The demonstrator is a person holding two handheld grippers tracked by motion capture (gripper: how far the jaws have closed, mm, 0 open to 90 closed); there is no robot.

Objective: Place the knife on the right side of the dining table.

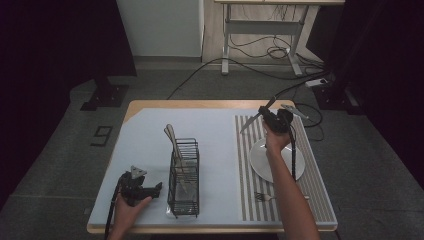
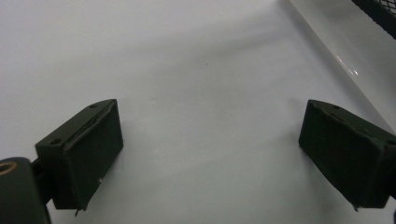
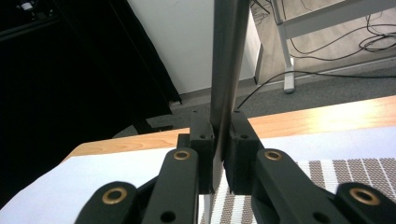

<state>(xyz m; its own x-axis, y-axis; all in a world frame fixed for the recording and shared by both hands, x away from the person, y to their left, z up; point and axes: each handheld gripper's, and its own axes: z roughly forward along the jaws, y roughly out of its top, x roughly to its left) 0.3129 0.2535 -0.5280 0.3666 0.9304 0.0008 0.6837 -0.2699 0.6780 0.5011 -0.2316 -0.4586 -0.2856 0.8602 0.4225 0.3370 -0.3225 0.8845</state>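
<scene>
My right gripper point(image 1: 267, 114) is raised over the far end of the striped placemat point(image 1: 312, 185), shut on a metal table knife point(image 1: 249, 123) that slants down to the left. In the right gripper view the knife point(image 3: 229, 60) stands upright, pinched between the two pads of that gripper point(image 3: 219, 140). At the near left my left gripper point(image 1: 159, 188) rests low on the pale mat point(image 1: 145, 145). Its jaws stand wide apart with nothing between them, as the left gripper view point(image 2: 210, 135) shows.
A black wire cutlery caddy point(image 1: 184, 175) with a few utensils point(image 1: 172, 137) stands mid-table, just right of my left gripper; its corner point(image 2: 379, 11) shows close by. A white plate point(image 1: 260, 160) and a fork point(image 1: 265, 196) lie on the placemat. Cables and a desk frame are beyond the table.
</scene>
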